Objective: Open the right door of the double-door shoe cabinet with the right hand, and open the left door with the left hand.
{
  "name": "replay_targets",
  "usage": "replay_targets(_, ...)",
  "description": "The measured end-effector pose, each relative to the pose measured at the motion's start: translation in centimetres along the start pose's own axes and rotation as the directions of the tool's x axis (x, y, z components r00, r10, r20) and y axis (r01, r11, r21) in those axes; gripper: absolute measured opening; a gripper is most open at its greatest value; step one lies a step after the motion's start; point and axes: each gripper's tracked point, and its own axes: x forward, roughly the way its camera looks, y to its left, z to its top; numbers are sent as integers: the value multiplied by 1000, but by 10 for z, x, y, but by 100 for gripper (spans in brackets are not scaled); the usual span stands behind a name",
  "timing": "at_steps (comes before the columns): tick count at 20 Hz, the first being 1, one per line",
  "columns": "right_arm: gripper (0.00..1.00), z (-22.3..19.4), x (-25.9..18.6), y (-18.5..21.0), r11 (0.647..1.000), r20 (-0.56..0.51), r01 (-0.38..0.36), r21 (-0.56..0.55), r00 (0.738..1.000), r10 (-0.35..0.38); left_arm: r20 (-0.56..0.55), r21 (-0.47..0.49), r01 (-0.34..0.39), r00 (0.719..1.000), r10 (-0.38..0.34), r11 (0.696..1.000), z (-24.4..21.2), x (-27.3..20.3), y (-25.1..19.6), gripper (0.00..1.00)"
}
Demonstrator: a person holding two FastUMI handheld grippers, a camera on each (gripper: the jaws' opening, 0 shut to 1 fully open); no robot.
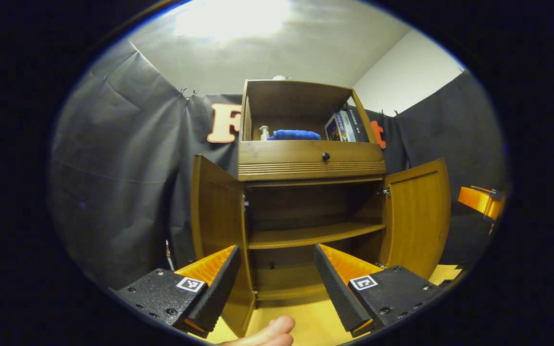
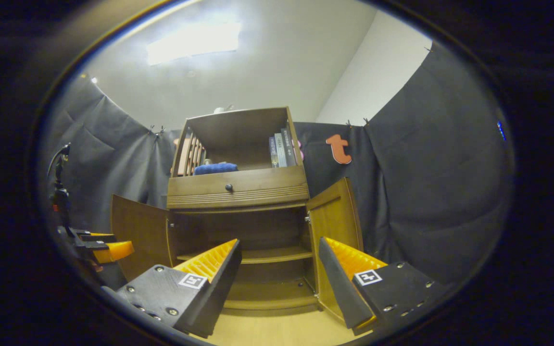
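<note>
Both doors of the shoe cabinet (image 1: 306, 192) stand swung wide: in the left gripper view the left door (image 1: 217, 216) hangs out toward the camera on that side and the right door (image 1: 419, 216) is folded back on the other, with the inner shelf (image 1: 310, 234) and the floor of the cupboard bare between them. The left gripper (image 1: 277, 283) has its jaws apart, holding nothing, backed off from the cabinet; the right gripper (image 2: 279, 278) likewise has its jaws spread and empty, facing the opening with the right door (image 2: 334, 226) just beyond its outer finger. Judged from this, the task looks done. The risk now is mostly clumsiness (the doors swing freely): a finger brushing a door edge while pulling away could nudge it back toward closed, and the right gripper sits nearer its door than the left does. A fingertip of a hand (image 1: 270, 334) shows low in the left gripper view, near the left door's bottom edge, where it could catch it
</note>
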Motion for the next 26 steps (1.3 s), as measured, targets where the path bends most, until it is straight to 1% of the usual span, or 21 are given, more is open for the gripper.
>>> replay_targets(4,96,-12,18,-1,1000,-14,-3,0,1000,3,10,-11,7,1000,-7,1000,-3,28,-23,94)
replay_targets(7,96,-21,37,-3,999,-9,0,33,1000,0,15,-27,9,1000,-9,1000,-11,48,-38,94)
replay_targets(8,91,-24,43,-2,999,-8,-7,42,1000,7,22,-32,7,1000,-6,999,-15,56,-41,94)
replay_targets(9,95,-26,50,-1,999,-8,-7,52,1000,7,23,-38,5,1000,-4,999,-18,64,-45,94)
replay_targets(10,91,-30,56,-3,998,-12,-7,56,1000,8,21,-46,10,1000,-9,999,-23,72,-50,94)
replay_targets(11,96,-36,62,-2,999,-20,-11,52,1000,12,14,-55,21,1000,-21,998,-28,80,-55,94)
replay_targets(12,96,-42,71,0,999,-30,-12,45,999,13,4,-60,28,1000,-28,998,-34,87,-58,94)
replay_targets(14,96,-53,84,3,999,-56,-16,31,998,18,-6,-50,18,1000,-18,999,-42,104,-58,94)
replay_targets(18,96,-67,113,17,999,-81,-36,15,996,37,-42,-8,5,999,-6,1000,-63,132,-60,94)
replay_targets(21,95,-83,128,24,999,-112,-32,-27,993,29,-53,7,15,999,-15,1000,-73,149,-63,94)
replay_targets(23,95,-88,137,27,998,-107,-21,-63,994,14,-68,17,7,998,-6,1000,-82,161,-61,94)
replay_targets(26,95,-107,154,36,994,-132,-20,-112,991,5,-96,31,-20,995,23,999,-96,175,-56,94)
